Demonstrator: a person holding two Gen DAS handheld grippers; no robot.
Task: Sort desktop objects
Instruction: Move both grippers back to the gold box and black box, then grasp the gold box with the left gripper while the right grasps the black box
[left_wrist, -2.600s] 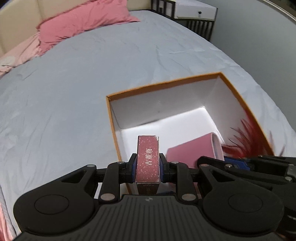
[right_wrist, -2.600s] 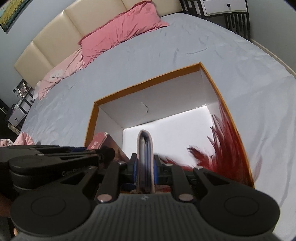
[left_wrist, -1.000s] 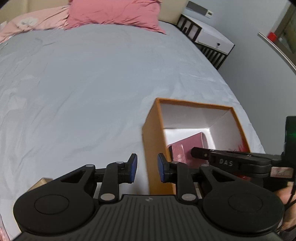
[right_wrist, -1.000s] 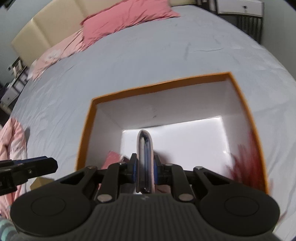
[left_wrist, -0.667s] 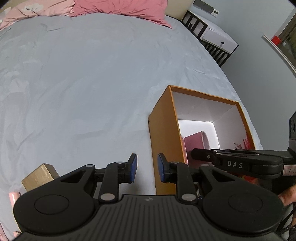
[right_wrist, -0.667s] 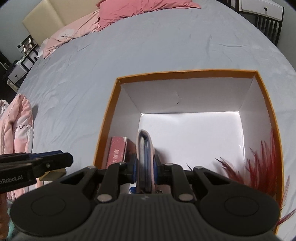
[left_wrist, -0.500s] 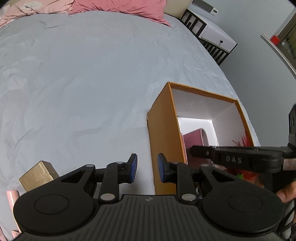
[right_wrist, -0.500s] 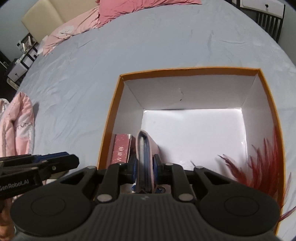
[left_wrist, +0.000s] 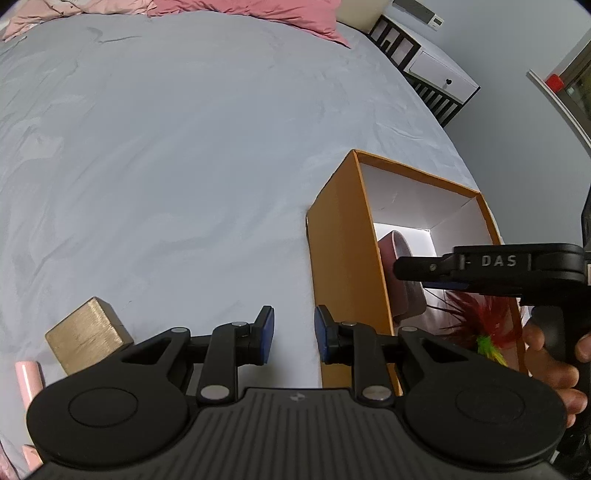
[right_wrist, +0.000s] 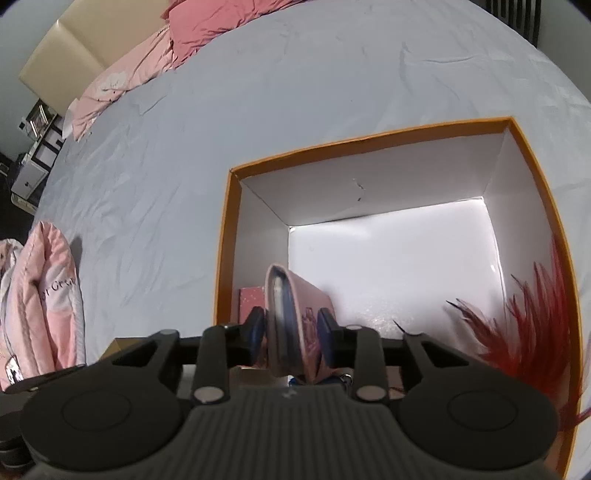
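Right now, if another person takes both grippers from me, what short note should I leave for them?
Left gripper: open, holding nothing, over the bed sheet beside the orange box.
Right gripper: jaws parted around the pink notebook, which leans tilted inside the box; whether they still touch it cannot be told.
Done: glittery red box and red feather toy lie in the orange box.
Left: gold block and a pink object wait on the sheet near the left gripper.

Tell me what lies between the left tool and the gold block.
Only bare grey bedsheet lies between the left tool and the gold block, as the left wrist view shows.
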